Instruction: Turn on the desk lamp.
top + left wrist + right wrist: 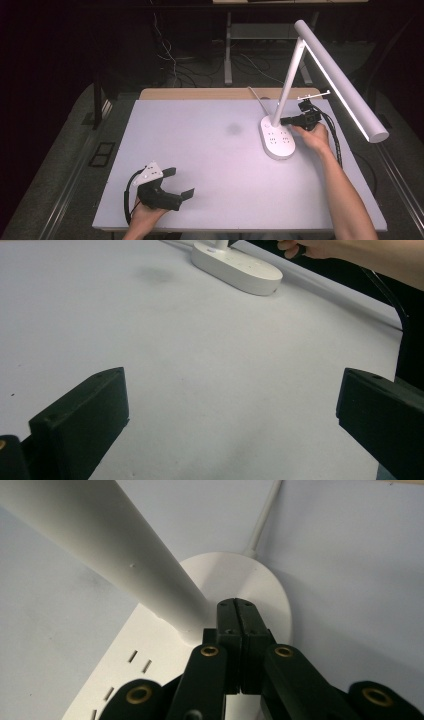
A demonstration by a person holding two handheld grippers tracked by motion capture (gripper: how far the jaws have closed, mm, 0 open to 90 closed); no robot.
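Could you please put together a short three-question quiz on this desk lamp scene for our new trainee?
1. True or false: the right gripper has its jaws pressed together at the foot of the lamp's stem.
2. What lies between the left gripper's jaws? A) the lamp's cable B) only bare table C) the lamp's base
3. What feature marks the top of the lamp's base?

Key:
1. True. The jaws meet with nothing between them, their tips at the spot where the stem joins the base.
2. B. The jaws stand wide apart over the white table, far from the lamp.
3. Rows of socket slots, as on a power strip.
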